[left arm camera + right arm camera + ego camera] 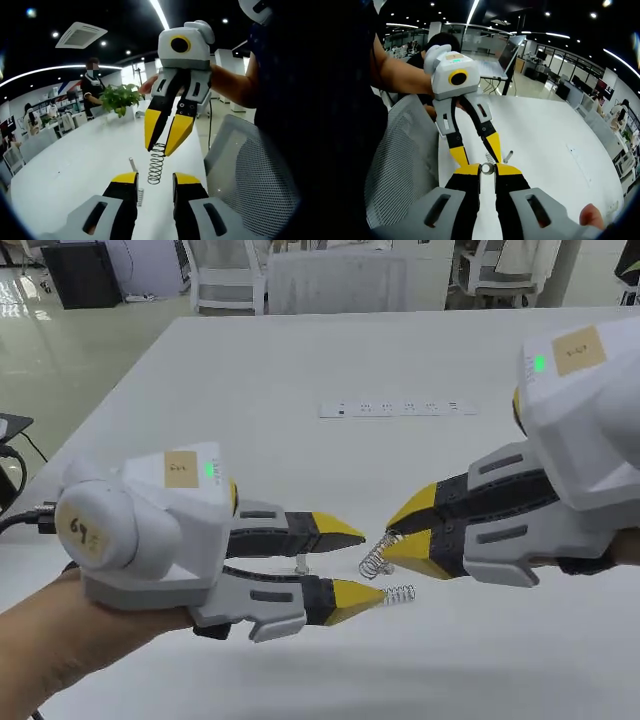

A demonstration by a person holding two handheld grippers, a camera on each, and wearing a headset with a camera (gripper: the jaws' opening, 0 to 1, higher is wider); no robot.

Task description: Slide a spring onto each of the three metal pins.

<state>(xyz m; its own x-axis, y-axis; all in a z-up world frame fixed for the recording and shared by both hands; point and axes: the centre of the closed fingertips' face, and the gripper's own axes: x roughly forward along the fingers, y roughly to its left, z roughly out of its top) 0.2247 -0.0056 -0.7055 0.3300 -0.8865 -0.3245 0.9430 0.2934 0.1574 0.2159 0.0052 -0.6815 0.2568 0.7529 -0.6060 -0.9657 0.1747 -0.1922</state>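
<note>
While the left tool (372,563) gapes, the right tool (387,538) pinches a wiry silver spring (156,165).

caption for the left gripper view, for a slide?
Right gripper pinches a spring beside a metal pin on the white table; left gripper open.

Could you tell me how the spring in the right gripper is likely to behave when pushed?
The spring is thin open-coiled wire, gripped at one end by the right gripper, so it will probably bend sideways rather than stay stiff. It looks very light. Let go, it may roll, like the other spring lying on its side.
</note>
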